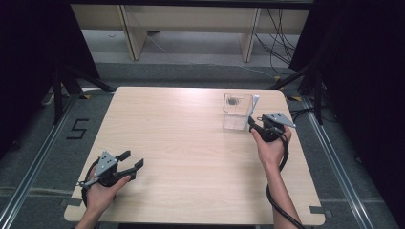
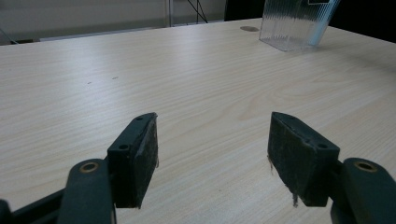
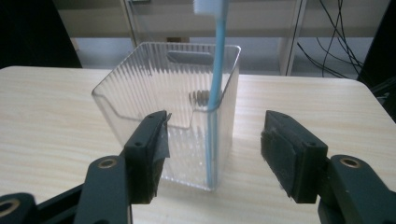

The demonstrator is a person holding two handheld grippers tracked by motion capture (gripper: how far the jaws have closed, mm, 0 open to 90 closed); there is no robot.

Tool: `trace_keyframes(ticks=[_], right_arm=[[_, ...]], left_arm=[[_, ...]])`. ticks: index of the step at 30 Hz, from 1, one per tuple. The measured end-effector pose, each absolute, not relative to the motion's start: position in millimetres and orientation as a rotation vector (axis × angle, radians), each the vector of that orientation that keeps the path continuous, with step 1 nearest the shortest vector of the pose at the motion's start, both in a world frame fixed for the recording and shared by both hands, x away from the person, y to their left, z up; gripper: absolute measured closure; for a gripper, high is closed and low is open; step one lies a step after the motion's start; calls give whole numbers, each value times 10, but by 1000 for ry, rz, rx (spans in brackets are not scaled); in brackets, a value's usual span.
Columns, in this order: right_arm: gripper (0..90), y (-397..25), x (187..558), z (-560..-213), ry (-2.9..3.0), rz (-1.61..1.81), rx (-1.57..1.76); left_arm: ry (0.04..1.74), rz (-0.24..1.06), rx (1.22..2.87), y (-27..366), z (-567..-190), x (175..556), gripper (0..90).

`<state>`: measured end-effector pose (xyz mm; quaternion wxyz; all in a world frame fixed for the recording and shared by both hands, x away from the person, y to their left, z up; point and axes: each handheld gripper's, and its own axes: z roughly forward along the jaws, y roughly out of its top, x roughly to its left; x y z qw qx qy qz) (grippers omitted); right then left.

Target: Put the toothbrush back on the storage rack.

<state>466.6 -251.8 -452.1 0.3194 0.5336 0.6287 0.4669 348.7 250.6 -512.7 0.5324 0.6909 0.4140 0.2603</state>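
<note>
Where the wooden table (image 1: 191, 143) nears its far right corner, a clear ribbed container (image 3: 173, 121) stands upright, blue toothbrush (image 3: 215, 84) leaning inside. Right gripper (image 3: 212, 154) just before it, released, holding nothing. Left gripper (image 2: 212, 154) near-left, likewise spread, empty.

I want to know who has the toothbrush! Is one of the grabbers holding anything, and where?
Nothing is held. The right gripper is open before the clear ribbed plastic box with the blue toothbrush inside; the left gripper is open.

Blue toothbrush (image 3: 215, 84) upright (clear box (image 3: 140, 98))
</note>
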Motion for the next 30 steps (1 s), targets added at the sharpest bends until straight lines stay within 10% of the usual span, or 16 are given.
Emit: trace_keyframes(ticks=[30], right_arm=[[414, -2673, 3925, -4603, 1763, 1184, 1361]], left_arm=[[1013, 640, 1634, 2558, -5139, 3482, 332]])
